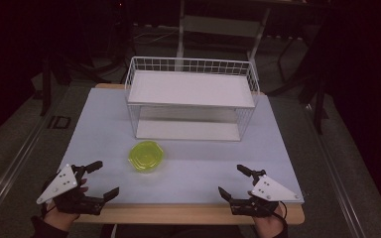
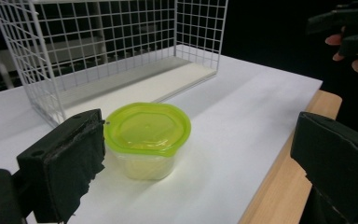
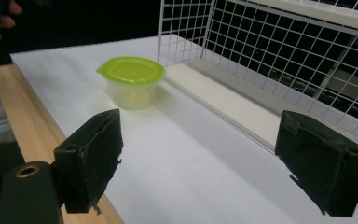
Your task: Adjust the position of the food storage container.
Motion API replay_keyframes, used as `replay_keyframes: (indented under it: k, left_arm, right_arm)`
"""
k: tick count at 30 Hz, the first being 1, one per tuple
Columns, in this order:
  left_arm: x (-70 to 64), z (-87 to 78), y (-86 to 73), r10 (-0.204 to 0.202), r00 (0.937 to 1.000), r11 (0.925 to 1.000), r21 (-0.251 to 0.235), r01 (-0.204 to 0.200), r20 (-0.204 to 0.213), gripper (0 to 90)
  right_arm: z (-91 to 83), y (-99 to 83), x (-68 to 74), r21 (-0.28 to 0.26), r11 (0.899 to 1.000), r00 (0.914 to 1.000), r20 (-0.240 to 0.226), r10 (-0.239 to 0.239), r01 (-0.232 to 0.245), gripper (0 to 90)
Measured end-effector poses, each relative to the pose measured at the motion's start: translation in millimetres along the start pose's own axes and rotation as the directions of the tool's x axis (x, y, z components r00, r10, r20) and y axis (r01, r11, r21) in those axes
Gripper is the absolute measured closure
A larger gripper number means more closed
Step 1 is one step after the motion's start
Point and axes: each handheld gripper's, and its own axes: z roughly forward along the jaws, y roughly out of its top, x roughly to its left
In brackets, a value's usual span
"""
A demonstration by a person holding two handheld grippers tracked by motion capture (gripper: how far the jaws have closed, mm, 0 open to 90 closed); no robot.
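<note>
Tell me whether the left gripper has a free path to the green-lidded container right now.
Probably yes. The left gripper is open, and the container stands alone on the white table top just ahead of it, apart from the wire rack. Nothing lies between them.

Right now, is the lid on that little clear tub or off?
On. The yellow-green lid sits flat over the small clear plastic tub, covering its rim.
</note>
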Motion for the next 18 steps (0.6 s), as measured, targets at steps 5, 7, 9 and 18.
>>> replay_keyframes:
  k: [5,7,9,18]
  left_arm:
    - [-2.8,0.3,1.5,0.003,0.9994,0.9999,-0.016,-0.002,0.034,3.1]
    - [-5.2,-0.7,3.1,0.011,0.9989,0.9990,-0.045,-0.008,0.045,3.1]
    - [-9.4,-1.8,5.7,0.014,0.9976,0.9974,-0.072,-0.010,0.067,3.1]
    - [-15.6,1.3,18.1,-0.001,0.9926,0.9991,-0.042,0.007,0.121,3.1]
  right_arm:
    - [-4.0,1.7,0.6,-0.015,1.000,0.9999,0.016,-0.002,0.002,15.0]
    - [-5.3,2.6,1.2,-0.024,1.000,0.9998,0.021,-0.003,0.004,15.0]
    - [-5.4,3.2,1.4,-0.025,1.000,0.9998,0.022,-0.004,0.004,15.1]
    - [-7.6,5.8,3.6,-0.034,0.999,0.9993,0.033,0.017,-0.016,14.5]
